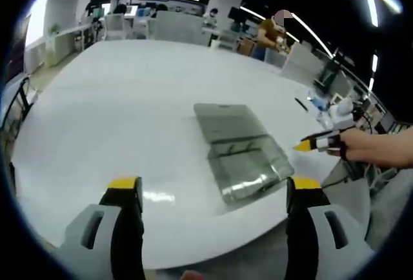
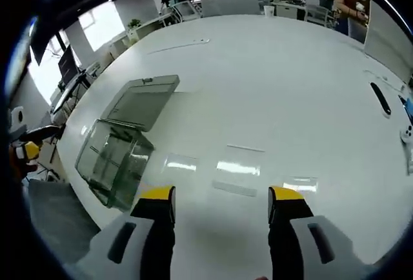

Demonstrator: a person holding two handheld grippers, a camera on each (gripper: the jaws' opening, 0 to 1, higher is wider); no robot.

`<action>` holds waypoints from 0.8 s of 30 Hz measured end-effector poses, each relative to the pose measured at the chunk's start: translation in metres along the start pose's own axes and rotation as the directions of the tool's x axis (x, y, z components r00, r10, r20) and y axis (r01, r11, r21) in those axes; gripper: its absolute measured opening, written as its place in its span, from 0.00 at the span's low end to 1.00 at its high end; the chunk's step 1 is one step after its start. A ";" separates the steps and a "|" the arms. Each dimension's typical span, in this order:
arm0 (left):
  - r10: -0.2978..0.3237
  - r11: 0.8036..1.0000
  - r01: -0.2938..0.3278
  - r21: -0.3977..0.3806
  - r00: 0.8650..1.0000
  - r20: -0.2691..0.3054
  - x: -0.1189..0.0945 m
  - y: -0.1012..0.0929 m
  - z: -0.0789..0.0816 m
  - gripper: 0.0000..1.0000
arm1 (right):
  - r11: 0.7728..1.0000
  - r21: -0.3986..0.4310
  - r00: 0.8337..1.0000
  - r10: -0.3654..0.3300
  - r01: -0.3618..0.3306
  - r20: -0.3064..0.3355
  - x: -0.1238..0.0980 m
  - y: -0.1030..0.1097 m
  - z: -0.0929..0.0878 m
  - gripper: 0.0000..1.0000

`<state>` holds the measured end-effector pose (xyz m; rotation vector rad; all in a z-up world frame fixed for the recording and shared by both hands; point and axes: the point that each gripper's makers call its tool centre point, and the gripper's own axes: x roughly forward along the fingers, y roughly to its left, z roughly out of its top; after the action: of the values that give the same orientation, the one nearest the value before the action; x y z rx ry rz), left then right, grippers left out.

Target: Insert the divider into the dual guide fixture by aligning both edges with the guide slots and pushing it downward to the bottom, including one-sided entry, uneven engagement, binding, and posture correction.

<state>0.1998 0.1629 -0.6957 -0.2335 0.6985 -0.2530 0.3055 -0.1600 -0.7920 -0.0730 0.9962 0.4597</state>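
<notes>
A clear box-shaped guide fixture [image 1: 250,167] stands near the front edge of the white table [image 1: 129,99]. A flat grey translucent divider [image 1: 224,120] lies on the tabletop, touching the fixture's far side. My left gripper [image 1: 213,186] is open just short of the fixture, with nothing between its yellow-tipped jaws. From the right, a hand brings in the right gripper [image 1: 317,143], to the right of the fixture. In the right gripper view the fixture [image 2: 115,160] and divider [image 2: 143,102] sit to the left, and my right gripper [image 2: 221,197] is open over bare table. The left gripper [image 2: 26,152] shows at the far left.
A black pen-like item [image 2: 381,98] lies at the table's right side, near small white objects [image 1: 339,107]. The table's curved front edge runs just under my jaws. Desks, chairs and a person [image 1: 268,31] are far behind the table.
</notes>
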 end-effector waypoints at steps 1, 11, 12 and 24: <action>-0.001 1.000 0.001 -0.001 1.000 0.000 0.000 0.000 0.000 0.90 | 1.000 0.001 1.000 0.000 0.000 0.001 0.001 0.000 0.000 0.54; 0.000 1.000 0.000 0.000 1.000 -0.004 0.002 0.002 0.002 0.90 | 1.000 0.000 1.000 -0.016 0.016 -0.015 0.009 0.000 -0.001 0.49; 0.000 1.000 0.000 0.001 1.000 -0.004 0.002 0.002 0.002 0.90 | 1.000 0.000 1.000 -0.016 0.016 -0.014 0.009 0.000 -0.001 0.49; 0.003 1.000 -0.003 0.002 1.000 -0.007 0.002 0.005 0.004 0.90 | 0.999 0.006 0.999 -0.035 0.035 -0.035 0.019 -0.004 -0.006 0.46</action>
<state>0.2047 0.1671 -0.6959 -0.2294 0.7054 -0.2515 0.3113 -0.1589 -0.8112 -0.0927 1.0286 0.4244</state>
